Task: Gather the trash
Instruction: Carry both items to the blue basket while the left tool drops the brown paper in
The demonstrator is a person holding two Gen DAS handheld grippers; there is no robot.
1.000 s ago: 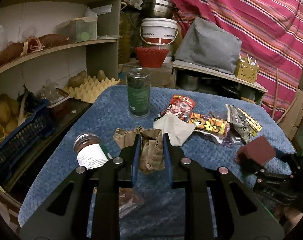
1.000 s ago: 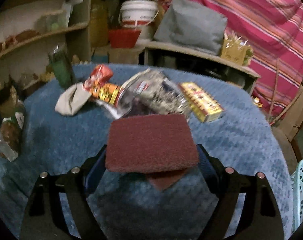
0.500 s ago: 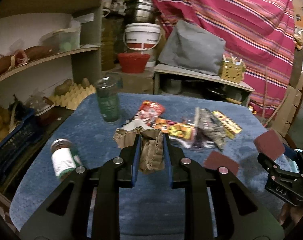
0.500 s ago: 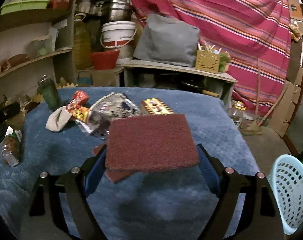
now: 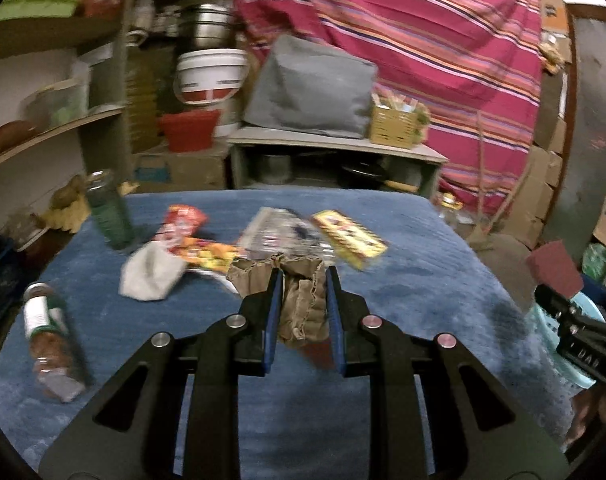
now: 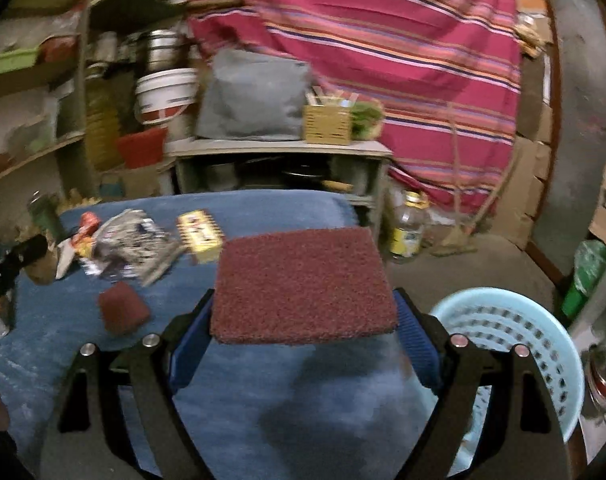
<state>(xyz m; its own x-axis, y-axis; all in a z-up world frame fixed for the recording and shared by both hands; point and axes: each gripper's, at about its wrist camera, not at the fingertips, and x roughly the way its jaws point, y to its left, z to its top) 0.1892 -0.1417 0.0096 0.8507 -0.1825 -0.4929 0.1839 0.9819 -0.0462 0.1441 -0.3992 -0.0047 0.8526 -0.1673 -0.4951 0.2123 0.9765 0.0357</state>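
Note:
My left gripper [image 5: 303, 276] is shut on a crumpled brown paper scrap [image 5: 303, 312], held above the blue-covered table [image 5: 403, 300]. My right gripper [image 6: 305, 298] grips a flat maroon scouring pad [image 6: 303, 284] by its two side edges, with the jaws standing wide. It hovers over the table's right end, beside a light blue perforated basket [image 6: 515, 320] on the floor. In the left wrist view the right gripper [image 5: 559, 304] and its pad [image 5: 555, 266] show at the right edge. Snack wrappers [image 6: 135, 248], a yellow box [image 6: 201, 232] and a second maroon pad [image 6: 123, 312] lie on the table.
A lying jar [image 5: 51, 340], an upright green jar [image 5: 109, 212] and a crumpled white paper [image 5: 151, 272] are on the table's left part. Shelves stand to the left, a low cabinet [image 6: 279, 152] behind. A bottle [image 6: 407, 228] and cardboard boxes stand on the floor at right.
Both grippers have swung right across the table with their loads. The blue basket has come into the right wrist view. The second maroon pad stays on the table.

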